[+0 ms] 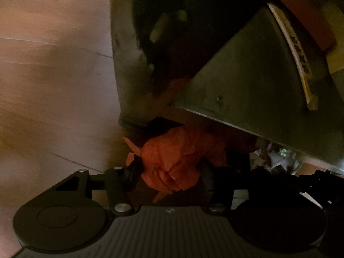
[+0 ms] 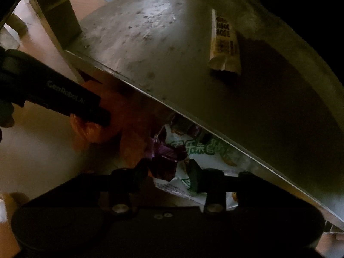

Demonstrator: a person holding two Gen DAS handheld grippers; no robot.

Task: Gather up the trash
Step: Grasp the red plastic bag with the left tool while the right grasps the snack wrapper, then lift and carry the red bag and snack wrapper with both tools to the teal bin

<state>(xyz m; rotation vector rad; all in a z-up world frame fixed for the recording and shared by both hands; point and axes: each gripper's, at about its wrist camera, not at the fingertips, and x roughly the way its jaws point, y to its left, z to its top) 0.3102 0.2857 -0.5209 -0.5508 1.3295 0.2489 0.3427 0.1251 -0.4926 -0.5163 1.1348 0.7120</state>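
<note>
Left hand-held gripper (image 1: 169, 169) has its fingers clamped on the crumpled orange wad (image 1: 172, 161) lying on the floor by the table leg (image 1: 126, 64); right hand-held gripper (image 2: 169, 169) is closed on the purple-and-white snack wrapper (image 2: 172, 163), floor level, partly tucked under the metal table (image 2: 150, 43) edge. Both pieces sit directly between their fingers, no clear long axis, so the next move looks like a straight lift clear of that edge. Dim and blurred: pad contact is hard to confirm, wrapper's far end is hidden, and a cream packet (image 2: 224, 43) on the tabletop is untouched.
</note>
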